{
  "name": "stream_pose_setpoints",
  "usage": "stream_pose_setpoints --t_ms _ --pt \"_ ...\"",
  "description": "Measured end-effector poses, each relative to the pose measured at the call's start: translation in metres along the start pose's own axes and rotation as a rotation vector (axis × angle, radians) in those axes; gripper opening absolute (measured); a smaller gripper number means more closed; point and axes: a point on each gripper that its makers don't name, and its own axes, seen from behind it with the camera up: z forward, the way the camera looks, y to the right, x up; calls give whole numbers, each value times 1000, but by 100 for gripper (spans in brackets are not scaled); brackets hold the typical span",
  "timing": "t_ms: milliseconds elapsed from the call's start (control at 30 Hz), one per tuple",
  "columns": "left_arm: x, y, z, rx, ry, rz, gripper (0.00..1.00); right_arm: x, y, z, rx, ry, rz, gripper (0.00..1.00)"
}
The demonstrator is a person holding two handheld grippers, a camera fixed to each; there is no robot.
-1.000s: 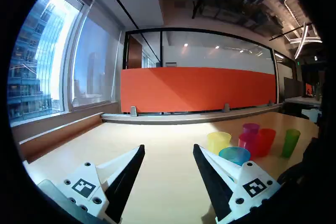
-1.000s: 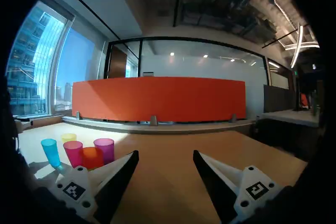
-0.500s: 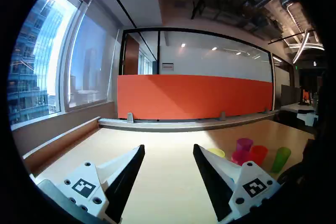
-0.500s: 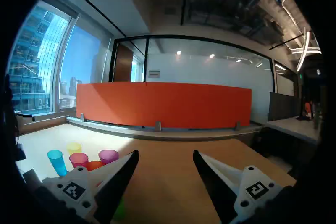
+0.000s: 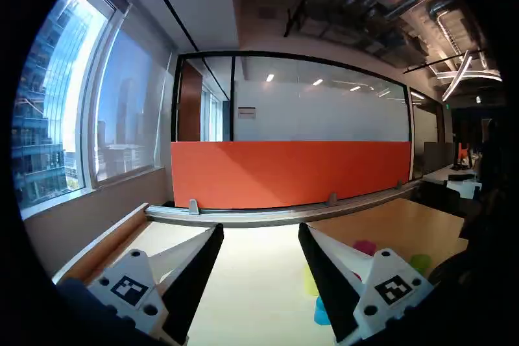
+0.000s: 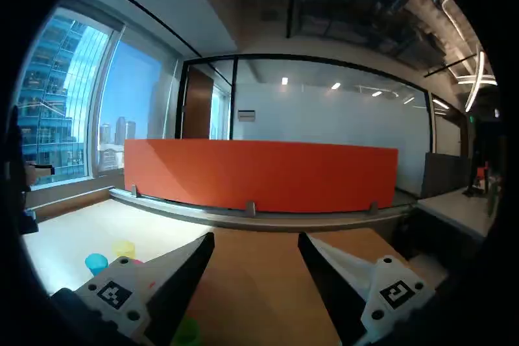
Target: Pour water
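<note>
Pale wooden worktop (image 5: 259,294) extends to an orange partition (image 5: 292,174) below a glass wall, with tall windows (image 5: 58,119) along one side. Left hand-held gripper (image 5: 259,235): jaws spread apart, released, nothing between the fingers, held above the worktop. In the left gripper view the cups stand on the worktop at lower right, partly hidden behind one finger. A yellow cup (image 5: 310,279) and a blue cup (image 5: 321,312) sit just beside that finger's inner edge, a magenta cup (image 5: 364,247) shows above its outer edge, and a green cup (image 5: 422,261) stands farther right. Right hand-held gripper (image 6: 255,239): jaws likewise spread, released, grasping nothing. In the right gripper view the cups lie at lower left. The blue cup (image 6: 96,262) and the yellow cup (image 6: 124,248) stand close together beyond the marked finger, and the green cup (image 6: 187,332) sits low at that finger's inner edge, cropped. This view also takes in a second desk (image 6: 454,206) at right, past the partition's end. Cup contents cannot be told from either view.
</note>
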Motion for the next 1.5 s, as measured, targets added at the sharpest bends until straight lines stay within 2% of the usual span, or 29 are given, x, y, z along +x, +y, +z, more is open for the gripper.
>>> stream_pose_setpoints --t_ms 233,400,567,700,1067,1267,1500 --pt "29 6 7 -44 3 -15 85 40 -7 1 27 17 -14 100" --pt "41 10 11 -74 5 -24 85 53 -14 2 60 23 -17 100" --pt "42 16 13 -107 -12 -31 85 55 -22 2 96 23 -5 100" --pt "40 27 13 -154 -24 -22 85 56 -29 -1 142 18 9 100" --pt "35 56 8 -282 -42 4 85 57 -58 -14 303 9 -12 100" --pt "36 74 3 -369 -50 0 85 65 -79 -25 401 17 8 100" --pt "37 83 -1 -418 -58 6 85 66 -86 -31 451 0 12 100"
